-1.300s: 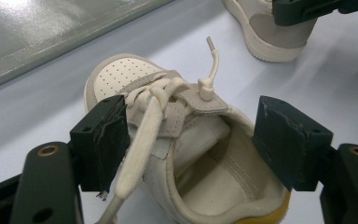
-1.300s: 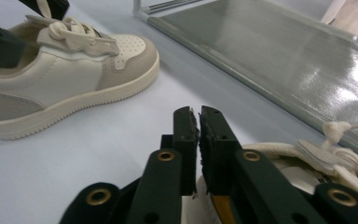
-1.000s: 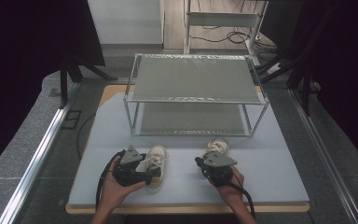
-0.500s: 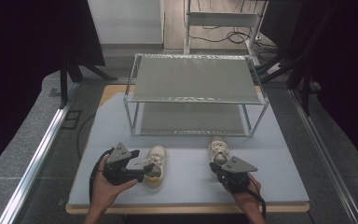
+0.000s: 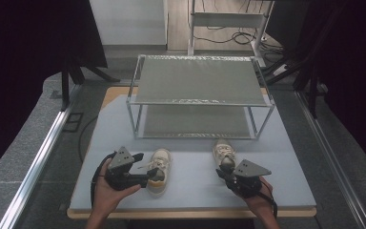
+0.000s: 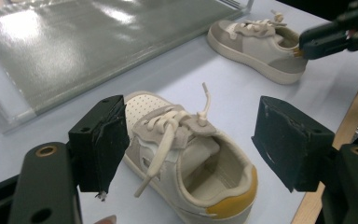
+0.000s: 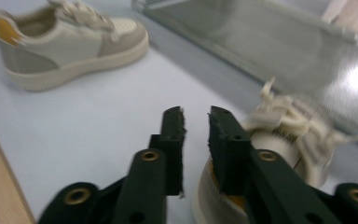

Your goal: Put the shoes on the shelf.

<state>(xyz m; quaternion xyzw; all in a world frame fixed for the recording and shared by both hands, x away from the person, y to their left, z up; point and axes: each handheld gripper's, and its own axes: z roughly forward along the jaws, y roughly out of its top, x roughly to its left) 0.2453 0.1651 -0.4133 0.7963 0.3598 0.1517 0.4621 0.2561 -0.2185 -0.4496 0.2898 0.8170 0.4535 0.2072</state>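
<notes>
Two small cream-and-grey sneakers with yellow heel tabs stand on the pale blue mat (image 5: 190, 191), toes toward the rack. My left gripper (image 5: 147, 177) (image 6: 193, 144) is open wide, its pads (image 6: 100, 144) on either side of the left sneaker (image 5: 158, 164) (image 6: 186, 158) near its heel, apart from it. My right gripper (image 5: 223, 171) (image 7: 196, 116) is at the heel of the right sneaker (image 5: 223, 153) (image 7: 284, 135). Its jaws stand almost together, one outside the heel wall and one over the opening, pinching that wall.
A two-level metal wire rack (image 5: 200, 81) stands at the back of the mat, both its shelves bare. The table's wooden front edge (image 5: 190, 213) runs just behind my hands. Cables and frame legs lie on the floor beyond the table.
Both grippers have drawn back toward the person. The left one also moved left, and the right one slid from over its sneaker to the heel. The sneakers have barely shifted.
</notes>
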